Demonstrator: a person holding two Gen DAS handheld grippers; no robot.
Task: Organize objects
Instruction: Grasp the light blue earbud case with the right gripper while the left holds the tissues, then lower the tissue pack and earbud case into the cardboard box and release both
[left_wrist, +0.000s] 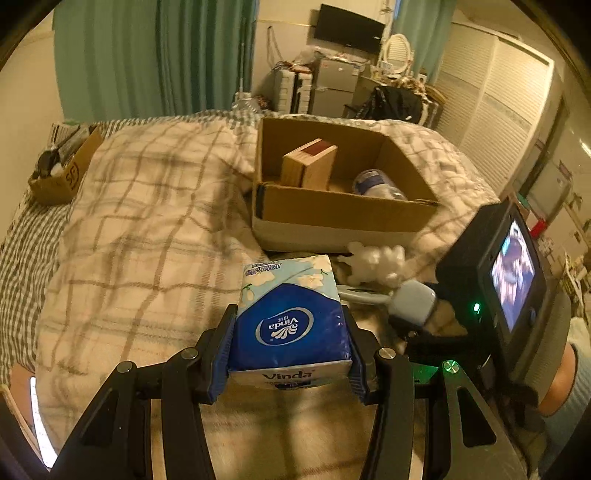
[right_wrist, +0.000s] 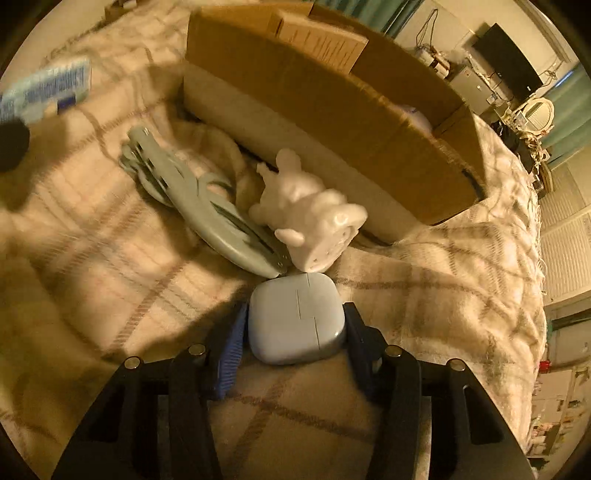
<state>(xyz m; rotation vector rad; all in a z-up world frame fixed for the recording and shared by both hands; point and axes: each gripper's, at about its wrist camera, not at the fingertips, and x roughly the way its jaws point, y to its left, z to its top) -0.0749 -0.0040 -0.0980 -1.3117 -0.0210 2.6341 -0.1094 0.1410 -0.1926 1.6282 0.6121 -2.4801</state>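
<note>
Both claws loaded, box ahead

My left gripper (left_wrist: 290, 332) clamps the blue Vinda tissue pack (left_wrist: 290, 317); right gripper (right_wrist: 295, 332) pinches the pale-blue rounded plastic case (right_wrist: 295, 321) (lift straight, clearing the white figurine (right_wrist: 310, 218)) toward the far open cardboard box (left_wrist: 332, 214).

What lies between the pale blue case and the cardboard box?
In the right wrist view, a white figurine lies between the pale blue case and the cardboard box.

Lying about: two cardboard boxes (left_wrist: 343, 212) (left_wrist: 61, 181), one tissue pack (left_wrist: 291, 317), one figurine (right_wrist: 314, 221), one case (right_wrist: 295, 321), one hanger (right_wrist: 207, 206), one bottle (left_wrist: 376, 184).
</note>
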